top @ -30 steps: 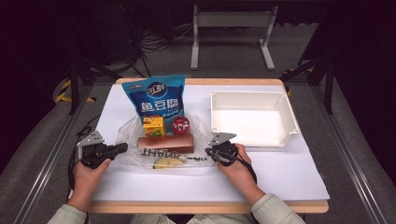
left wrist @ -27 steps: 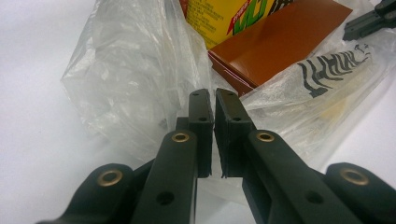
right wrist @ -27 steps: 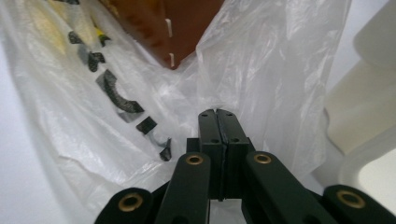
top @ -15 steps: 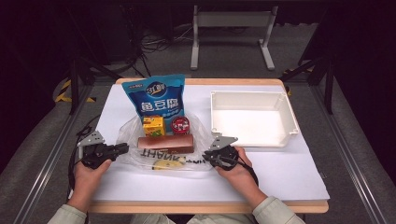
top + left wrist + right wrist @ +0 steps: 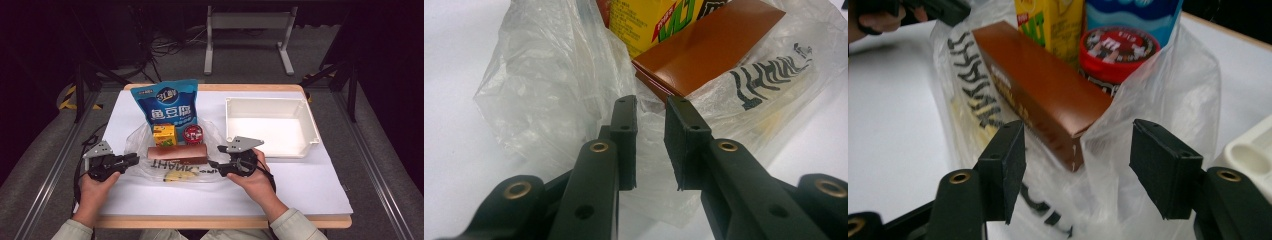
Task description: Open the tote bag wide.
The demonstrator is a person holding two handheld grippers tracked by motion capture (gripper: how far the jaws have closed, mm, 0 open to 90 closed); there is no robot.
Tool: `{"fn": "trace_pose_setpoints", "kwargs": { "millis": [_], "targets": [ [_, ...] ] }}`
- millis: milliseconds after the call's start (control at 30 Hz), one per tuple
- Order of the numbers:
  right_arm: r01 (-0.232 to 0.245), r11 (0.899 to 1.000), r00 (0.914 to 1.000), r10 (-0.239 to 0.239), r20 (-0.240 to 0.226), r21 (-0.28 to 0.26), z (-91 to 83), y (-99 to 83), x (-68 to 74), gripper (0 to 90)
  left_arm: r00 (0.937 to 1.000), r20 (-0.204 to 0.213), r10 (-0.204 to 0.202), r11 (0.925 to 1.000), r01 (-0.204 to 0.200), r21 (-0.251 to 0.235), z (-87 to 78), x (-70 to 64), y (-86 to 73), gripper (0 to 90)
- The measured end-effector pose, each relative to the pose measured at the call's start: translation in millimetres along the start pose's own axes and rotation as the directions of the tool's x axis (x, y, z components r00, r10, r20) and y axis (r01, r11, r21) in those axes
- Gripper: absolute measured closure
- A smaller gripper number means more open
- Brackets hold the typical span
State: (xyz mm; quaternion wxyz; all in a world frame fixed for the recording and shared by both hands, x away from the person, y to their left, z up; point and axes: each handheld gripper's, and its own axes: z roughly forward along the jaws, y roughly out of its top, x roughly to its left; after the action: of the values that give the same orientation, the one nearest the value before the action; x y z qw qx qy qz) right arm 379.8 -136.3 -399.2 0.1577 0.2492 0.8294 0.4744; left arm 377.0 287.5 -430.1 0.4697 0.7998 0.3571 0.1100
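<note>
brown box [image 5: 1043, 95] blocking bag mouth [image 5: 1128, 135]

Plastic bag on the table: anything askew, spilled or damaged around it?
Nothing spilled or torn that I can see. The plastic bag lies flat and crumpled, with the brown box, juice carton and red tin resting on it. The blue snack pouch lies just behind. The white tray is empty.

Setting: recording lab. Evidence: white-topped table [image 5: 310, 185] on dark floor, metal stand frame [image 5: 248, 35], loose cables [image 5: 170, 45].
</note>
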Motion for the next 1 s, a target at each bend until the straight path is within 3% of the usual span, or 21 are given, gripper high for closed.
{"fn": "trace_pose_setpoints", "kwargs": {
  "millis": [267, 367, 500, 633, 900, 1000],
  "targets": [
    [-0.016, 1.0, 0.9986, 0.017, 0.05, -0.022, 15.6, 21.7, -14.6, 52.4, 1.0, -0.002, -0.002, 1.0, 0.002, 0.0, 0.4, -0.1, -0.3, 75.2],
    [0.016, 0.999, 0.9964, -0.019, 0.082, 0.033, 30.6, 25.7, -16.6, 67.8, 1.0, -0.002, -0.005, 1.0, 0.005, 0.001, 0.1, 0.3, -0.5, 76.4],
    [0.027, 0.991, 0.9905, -0.044, 0.131, 0.13, 45.4, 20.6, -19.0, 84.0, 1.0, -0.005, -0.003, 1.0, 0.003, 0.004, -0.1, 1.8, -1.2, 79.6],
    [0.014, 0.984, 0.9897, -0.039, 0.138, 0.176, 50.9, 11.6, -21.6, 89.2, 0.9999, -0.01, -0.011, 0.9999, 0.011, 0.012, 1.0, 1.7, -1.4, 82.4],
    [0.017, 0.978, 0.9894, -0.046, 0.138, 0.208, 55.9, 1.8, -22.8, 90.0, 0.9997, -0.02, -0.012, 0.9995, 0.013, 0.03, 2.9, 0.6, -0.7, 87.7],
    [0.01, 0.969, 0.991, -0.042, 0.127, 0.247, 60.5, -4.2, -22.9, 90.0, 0.9997, -0.02, -0.014, 0.999, 0.015, 0.043, 4.9, 2.0, -1.2, 89.7]
  ]
}}
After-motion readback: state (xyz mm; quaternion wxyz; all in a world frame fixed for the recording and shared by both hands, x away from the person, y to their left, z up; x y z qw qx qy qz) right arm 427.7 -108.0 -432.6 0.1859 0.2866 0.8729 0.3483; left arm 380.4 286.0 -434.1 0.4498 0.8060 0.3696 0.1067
